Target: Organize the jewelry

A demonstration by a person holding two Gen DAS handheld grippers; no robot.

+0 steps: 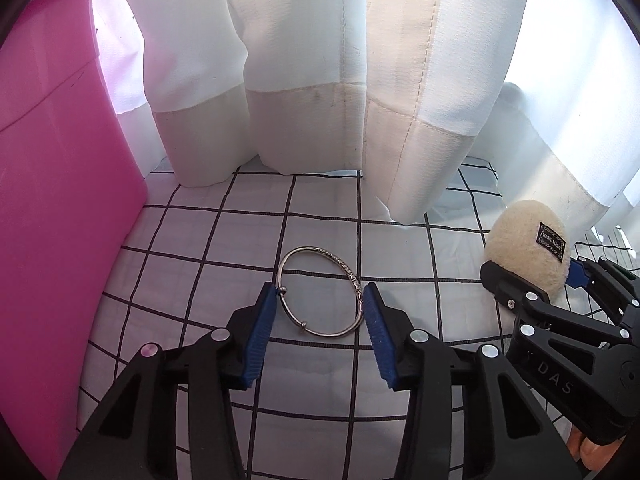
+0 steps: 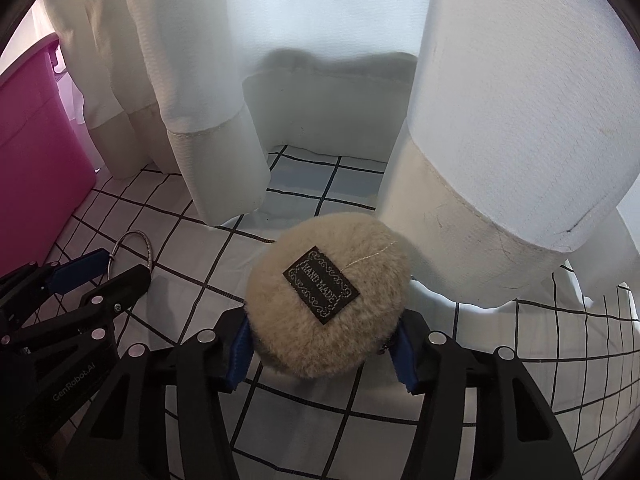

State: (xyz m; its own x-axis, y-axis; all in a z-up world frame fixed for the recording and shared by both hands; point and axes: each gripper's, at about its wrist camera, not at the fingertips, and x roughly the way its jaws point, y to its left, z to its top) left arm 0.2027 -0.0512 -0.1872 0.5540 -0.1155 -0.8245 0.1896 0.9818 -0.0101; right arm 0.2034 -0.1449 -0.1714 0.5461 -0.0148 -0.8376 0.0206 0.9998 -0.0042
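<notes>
Left tool point(image 1: 320, 300): jaws part-way apart, straddling the thin silver metal bangle point(image 1: 320, 292). The bangle lies flat on the white cloth with a black grid pattern point(image 1: 200, 240). Both blue ribbed pads point(image 1: 260, 332) meet the ring's rim, one on each side, and appear to clamp it; the ring's small clasp bead sits just beside the left pad.

Right tool point(image 2: 320, 344): jaws closed on the round cream fleece pouch point(image 2: 328, 300), with a blue pad pressed into the pile on either side. The pouch carries a black woven label reading "HAND MADE" point(image 2: 320, 285) on its upper face, and a small zip pull shows at its lower right edge. The pouch sits at the cloth, to the right of the bangle and well apart from it.

Surroundings: a pink plastic bin point(image 1: 60, 220) stands at the left edge of the cloth. White curtains with a cream hem point(image 1: 300, 80) hang behind, their lower edges resting on the cloth. Fingertips of the person's hand point(image 1: 592, 446) show beneath the right tool.
</notes>
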